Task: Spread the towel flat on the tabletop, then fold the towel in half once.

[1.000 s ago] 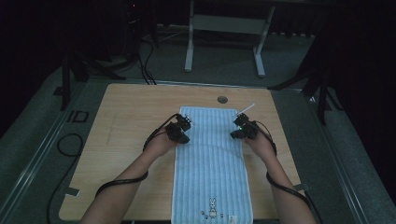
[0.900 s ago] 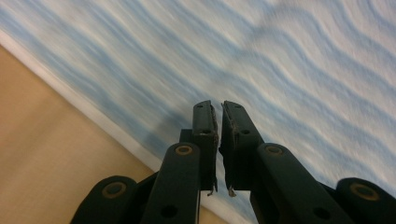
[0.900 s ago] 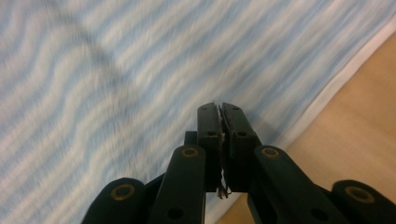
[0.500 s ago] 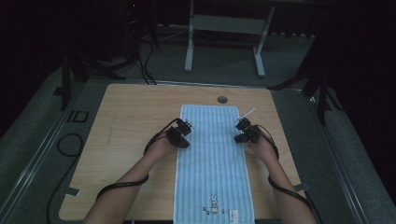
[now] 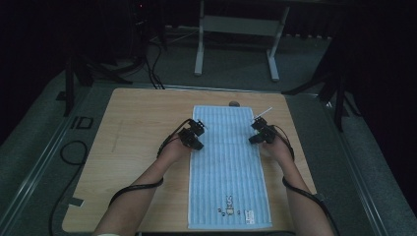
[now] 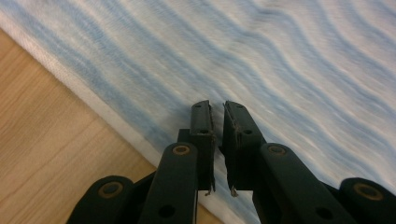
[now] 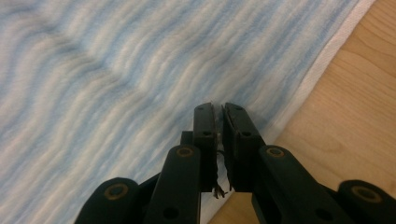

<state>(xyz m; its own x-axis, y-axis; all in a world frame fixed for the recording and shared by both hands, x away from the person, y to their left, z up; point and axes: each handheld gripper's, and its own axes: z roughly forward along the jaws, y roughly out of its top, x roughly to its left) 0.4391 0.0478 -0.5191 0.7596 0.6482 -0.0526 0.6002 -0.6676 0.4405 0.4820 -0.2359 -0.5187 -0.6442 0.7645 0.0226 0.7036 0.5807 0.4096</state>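
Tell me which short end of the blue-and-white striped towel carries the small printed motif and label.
The near short end of the blue-and-white striped towel, by the person's table edge; the far end by the small dark round object is plain stripes.

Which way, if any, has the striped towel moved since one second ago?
Yes. The towel slid away from the person: its far edge now almost reaches the small dark disc on the table, where a gap showed earlier.
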